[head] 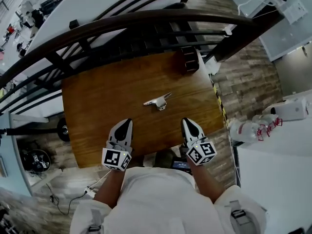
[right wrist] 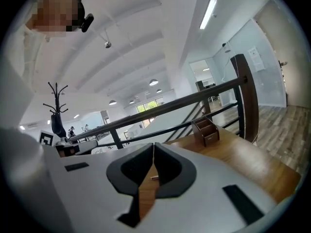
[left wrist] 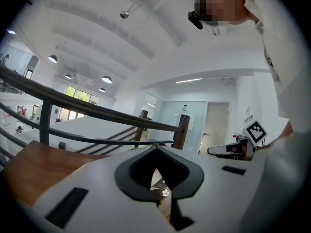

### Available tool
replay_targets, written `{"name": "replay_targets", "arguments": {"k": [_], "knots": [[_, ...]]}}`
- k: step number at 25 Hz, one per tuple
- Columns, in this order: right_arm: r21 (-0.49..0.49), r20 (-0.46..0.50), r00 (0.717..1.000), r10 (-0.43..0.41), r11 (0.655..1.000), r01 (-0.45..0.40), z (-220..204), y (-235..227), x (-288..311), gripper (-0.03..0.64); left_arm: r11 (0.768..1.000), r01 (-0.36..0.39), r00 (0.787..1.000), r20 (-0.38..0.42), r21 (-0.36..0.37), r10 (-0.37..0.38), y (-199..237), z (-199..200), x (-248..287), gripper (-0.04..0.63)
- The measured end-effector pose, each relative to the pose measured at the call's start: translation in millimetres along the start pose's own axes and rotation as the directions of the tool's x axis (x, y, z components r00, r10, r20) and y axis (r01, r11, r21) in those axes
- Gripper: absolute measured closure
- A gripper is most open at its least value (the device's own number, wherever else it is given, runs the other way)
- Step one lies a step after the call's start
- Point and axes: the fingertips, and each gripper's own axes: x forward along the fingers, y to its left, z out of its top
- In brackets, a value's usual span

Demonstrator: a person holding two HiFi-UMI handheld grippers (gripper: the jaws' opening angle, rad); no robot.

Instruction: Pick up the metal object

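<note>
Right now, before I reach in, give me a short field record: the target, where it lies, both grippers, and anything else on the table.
target: metal object, lying on the wooden table, nothing touching it
left gripper: jaws together, empty, on the near side of the object and to its left
right gripper: jaws together, empty, on the near side and to its right
other item: wooden organizer at the table's far edge, by the railing
pick-up: not yet done

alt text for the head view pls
A small metal object lies on a wooden table, untouched. Nearer the person, the left gripper and right gripper point toward it, both shut and empty. A dark railing runs beyond the table.
</note>
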Motion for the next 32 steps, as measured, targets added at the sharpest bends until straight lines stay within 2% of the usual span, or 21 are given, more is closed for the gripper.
{"name": "replay_targets", "arguments": {"k": [4, 7, 10, 13, 17, 20, 23, 26, 28, 30, 32], "knots": [[0.068, -0.027, 0.995, 0.095, 0.993, -0.092, -2, -28, 26, 0.591, 0.994, -0.095, 0.995, -0.019, 0.044, 0.096, -7, -12, 21, 0.583], [0.14, -0.053, 0.981, 0.188, 0.974, -0.179, -8, -42, 44, 0.591, 0.984, -0.173, 0.985, -0.02, 0.053, 0.174, -7, -23, 34, 0.583], [0.234, -0.107, 0.951, 0.289, 0.937, -0.258, -26, -47, 61, 0.591, 0.967, -0.247, 0.969, -0.008, 0.058, 0.248, -6, -30, 41, 0.583], [0.361, -0.147, 0.921, 0.362, 0.886, -0.29, -47, -49, 73, 0.591, 0.954, -0.292, 0.956, -0.006, 0.073, 0.293, -8, -38, 42, 0.583], [0.563, -0.174, 0.905, 0.388, 0.793, -0.232, -77, -56, 90, 0.589, 0.947, -0.313, 0.948, -0.031, 0.075, 0.316, 0, -64, 43, 0.583], [0.668, -0.154, 0.9, 0.408, 0.714, -0.21, -90, -62, 105, 0.589, 0.946, -0.32, 0.945, -0.052, 0.05, 0.323, 10, -89, 41, 0.583], [0.755, -0.162, 0.911, 0.38, 0.642, -0.134, -112, -77, 112, 0.589, 0.948, -0.317, 0.946, -0.066, 0.031, 0.319, 19, -109, 41, 0.583], [0.822, -0.193, 0.925, 0.326, 0.569, -0.029, -138, -88, 112, 0.581, 0.951, -0.309, 0.948, -0.08, 0.003, 0.308, 26, -126, 40, 0.583], [0.858, -0.203, 0.932, 0.3, 0.514, 0.022, -151, -92, 113, 0.551, 0.954, -0.299, 0.951, -0.086, -0.016, 0.296, 28, -136, 42, 0.582], [0.889, -0.201, 0.939, 0.28, 0.455, 0.055, -161, -94, 117, 0.527, 0.958, -0.284, 0.956, -0.088, -0.029, 0.281, 28, -143, 44, 0.582], [0.905, -0.196, 0.945, 0.263, 0.419, 0.071, -167, -95, 121, 0.512, 0.963, -0.266, 0.961, -0.086, -0.038, 0.262, 27, -148, 48, 0.583]]}}
